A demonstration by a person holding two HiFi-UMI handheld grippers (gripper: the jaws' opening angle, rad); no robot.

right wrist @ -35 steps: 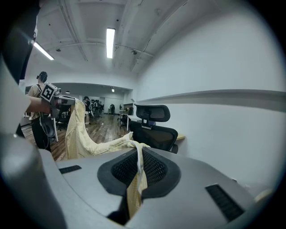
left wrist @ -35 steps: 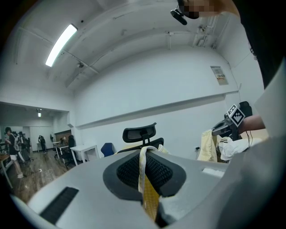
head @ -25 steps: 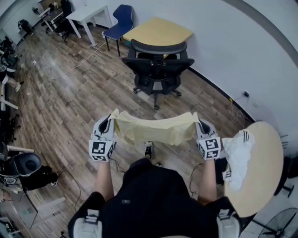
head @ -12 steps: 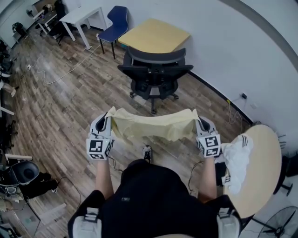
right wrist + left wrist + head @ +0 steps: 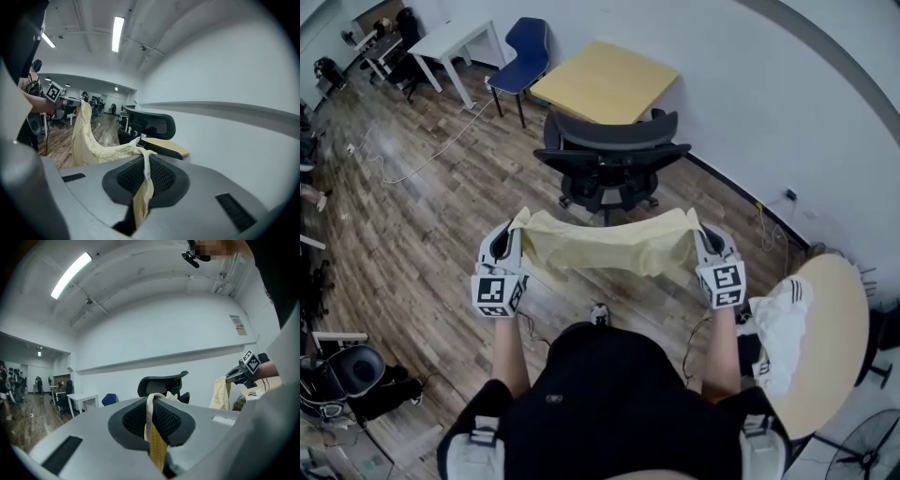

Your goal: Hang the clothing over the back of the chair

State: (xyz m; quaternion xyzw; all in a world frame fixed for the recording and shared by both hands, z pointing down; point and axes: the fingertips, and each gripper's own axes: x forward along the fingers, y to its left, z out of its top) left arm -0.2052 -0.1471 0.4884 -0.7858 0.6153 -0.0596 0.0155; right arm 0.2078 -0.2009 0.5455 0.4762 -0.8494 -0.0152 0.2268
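- The clothing (image 5: 605, 246), a pale yellow garment, hangs spread out in the middle of the head view. It is held up in the air between the two grippers, on the near side of the chair.
- At the left, the left gripper (image 5: 511, 242) has its jaws closed tight on one top corner of the fabric. Its own view shows a thin fold pinched between the pads.
- In the upper middle, the black office chair (image 5: 614, 159) stands with its back toward the person. Nothing lies over the back, and the garment does not appear to touch it.
- At the right, the right gripper (image 5: 701, 246) clamps the other top corner, its jaws shut on a twisted strip of cloth.
- At the far right, a white cloth (image 5: 778, 323) lies on a round table (image 5: 834, 328), apart from all this.
- Progress: the garment looks lifted and opened out. What remains is to carry it over the chair's top edge, lower it so it drapes, and let go.
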